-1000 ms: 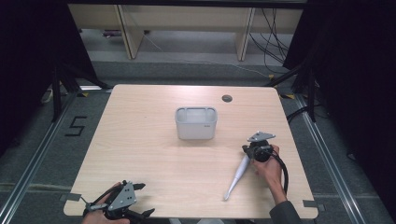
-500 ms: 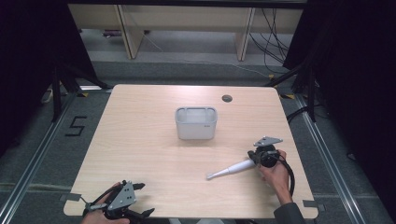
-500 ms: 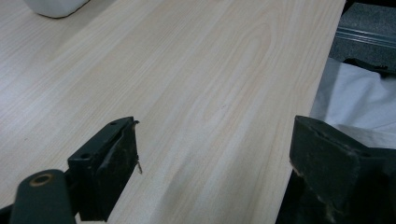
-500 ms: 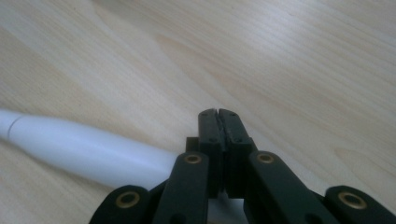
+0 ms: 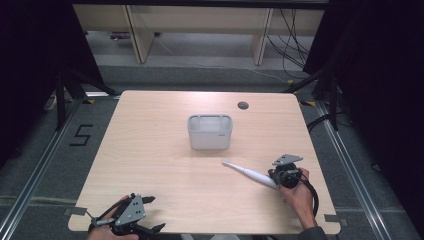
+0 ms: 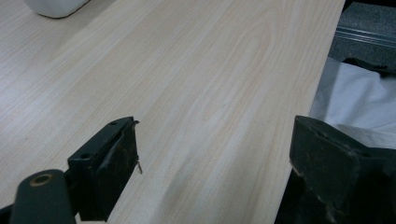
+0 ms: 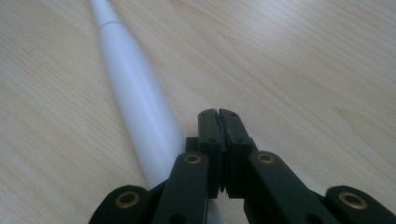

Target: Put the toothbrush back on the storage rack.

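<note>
Near edge: pale wood-grain table (image 5: 165, 165), tape tabs at both front corners, a white cloth past its edge in the left gripper view.
Left gripper (image 5: 131, 220): at the front left corner, held in a hand; jaws spread wide over bare board in the left gripper view, nothing between them.
Right gripper (image 5: 283, 176): near the front right, held in a hand (image 5: 298, 192), cable looping back toward the wrist, grey three-cornered plate on top.
Right jaws: pressed together tip to tip in the right gripper view, nothing pinched between them.
Electric toothbrush (image 5: 249, 173): white, lying flat on the table, thick handle end just beside the right gripper, thin head end pointing up-left toward the bin.
Toothbrush against jaws: handle (image 7: 140, 112) running along the left side of the shut jaws and passing under the gripper body; contact cannot be told.
Middle of table: white plastic bin (image 5: 210, 131), upright, open top, well apart from both grippers, near the brush tip but not touching.
Far edge: round cable hole (image 5: 243, 105) in the board.
Room: grey floor, a taped "5" (image 5: 81, 135) at left, metal rails, black curtains either side, shelf legs and cables behind.
View difference: high view gives the whole brush and bin; right gripper view gives the closed jaw tips; left gripper view gives a corner of the bin (image 6: 56, 6).
</note>
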Demonstrator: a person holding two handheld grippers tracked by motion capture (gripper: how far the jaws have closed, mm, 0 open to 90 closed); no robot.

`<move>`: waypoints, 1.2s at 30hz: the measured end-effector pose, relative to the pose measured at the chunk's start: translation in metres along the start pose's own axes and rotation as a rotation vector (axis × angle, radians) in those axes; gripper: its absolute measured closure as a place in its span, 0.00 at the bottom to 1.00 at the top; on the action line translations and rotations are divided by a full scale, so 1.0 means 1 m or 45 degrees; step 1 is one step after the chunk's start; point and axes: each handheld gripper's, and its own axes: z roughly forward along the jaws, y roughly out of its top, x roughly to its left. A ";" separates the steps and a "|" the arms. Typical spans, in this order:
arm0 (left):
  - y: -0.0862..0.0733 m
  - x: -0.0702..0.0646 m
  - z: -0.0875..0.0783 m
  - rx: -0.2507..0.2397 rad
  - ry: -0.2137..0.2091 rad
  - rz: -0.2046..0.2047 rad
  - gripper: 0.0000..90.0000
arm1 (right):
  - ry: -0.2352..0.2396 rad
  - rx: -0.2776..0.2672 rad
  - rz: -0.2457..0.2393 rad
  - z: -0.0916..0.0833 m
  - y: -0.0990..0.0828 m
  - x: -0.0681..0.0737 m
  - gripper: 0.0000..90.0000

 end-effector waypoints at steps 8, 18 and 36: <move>0.001 0.000 0.000 0.014 -0.001 0.004 0.16 | -0.012 0.025 -0.040 -0.008 -0.004 0.011 0.97; 0.001 0.000 -0.001 0.010 -0.016 -0.010 0.16 | -0.007 0.036 -0.091 -0.012 -0.008 0.019 0.96; 0.000 0.000 0.001 -0.005 0.000 -0.011 0.16 | -0.011 0.065 -0.107 -0.014 -0.007 0.027 0.86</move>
